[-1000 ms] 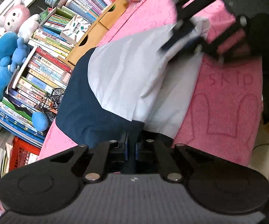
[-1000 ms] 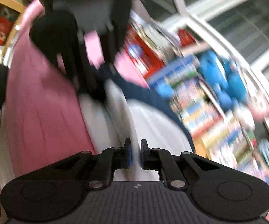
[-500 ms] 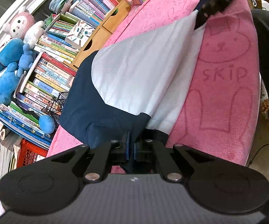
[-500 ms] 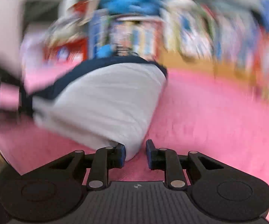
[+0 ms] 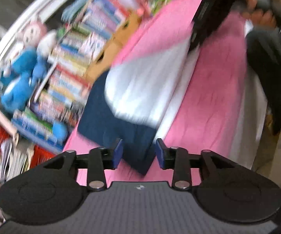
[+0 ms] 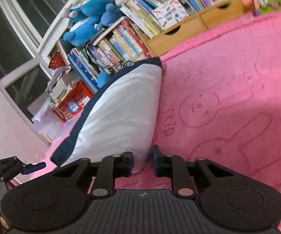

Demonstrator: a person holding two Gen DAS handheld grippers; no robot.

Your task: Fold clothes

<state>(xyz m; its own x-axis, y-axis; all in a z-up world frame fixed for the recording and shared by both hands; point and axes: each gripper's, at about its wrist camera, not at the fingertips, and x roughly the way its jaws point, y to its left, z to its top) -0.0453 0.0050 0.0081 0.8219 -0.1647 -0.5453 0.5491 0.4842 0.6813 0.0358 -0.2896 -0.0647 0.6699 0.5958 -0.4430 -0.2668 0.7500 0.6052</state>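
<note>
— Both tongs first: how did they stand?

— On the left gripper (image 5: pixel 138 153) the jaws were opening, part way apart, with the navy corner of the garment (image 5: pixel 140 89) lying between the pads but not pinched, so nothing was held. On the right gripper (image 6: pixel 142 160) the jaws were closing, a narrow gap left, with the white corner of the same garment (image 6: pixel 121 113) poking in between them. The pads looked short of pressing on it.

— And where was the garment?

— Flat on the pink blanket (image 6: pixel 228 97), folded over, white panel on top with a navy band along its far edge, close to the shelf of books (image 6: pixel 121 39).

— What could have gone wrong?

— I judged the fold loose. With the left end let go, the layers could have slid or sprung open. If the right jaws shut on only the top layer, or caught the blanket too, a pull would have dragged the fold askew.

— The other hand (image 5: pixel 261 2)?

— Gripping the right tool's handle, top of the left view.
</note>
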